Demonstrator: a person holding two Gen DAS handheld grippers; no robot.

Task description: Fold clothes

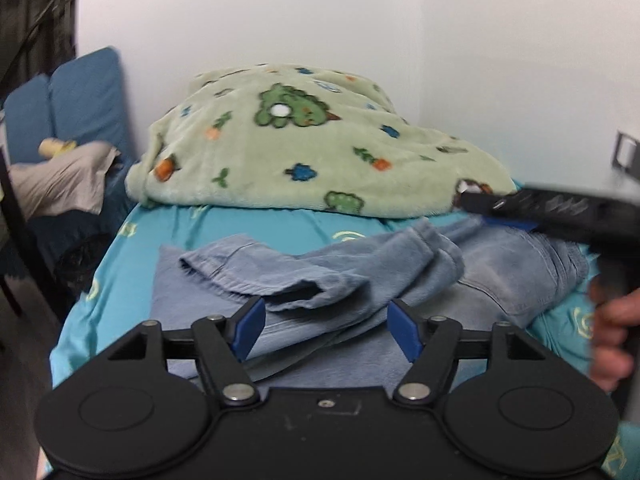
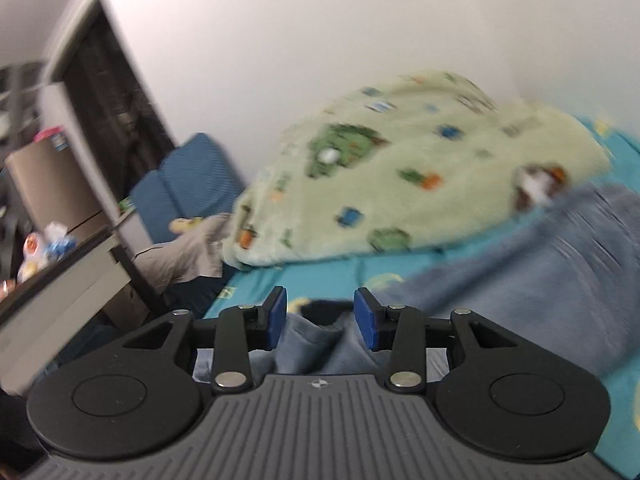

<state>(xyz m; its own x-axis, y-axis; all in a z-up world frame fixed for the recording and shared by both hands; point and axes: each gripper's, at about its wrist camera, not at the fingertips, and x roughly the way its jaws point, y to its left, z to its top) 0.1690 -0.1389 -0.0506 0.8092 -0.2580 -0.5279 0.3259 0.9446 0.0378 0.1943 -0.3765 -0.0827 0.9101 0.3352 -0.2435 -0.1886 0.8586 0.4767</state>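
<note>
2 tongs | L tongs (image 1: 326, 330) wide over rumpled denim jeans (image 1: 400, 280) | R tongs (image 2: 321, 318) part-open, denim fold between

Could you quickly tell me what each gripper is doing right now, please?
Left gripper: open, jaws apart above the blue jeans, holding nothing.
Right gripper: open, denim lies between the jaws, not clamped.

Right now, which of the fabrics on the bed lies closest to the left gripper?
The blue denim jeans, crumpled on the turquoise sheet just ahead of the open left gripper. The green cartoon blanket sits heaped farther back, against the wall.
</note>
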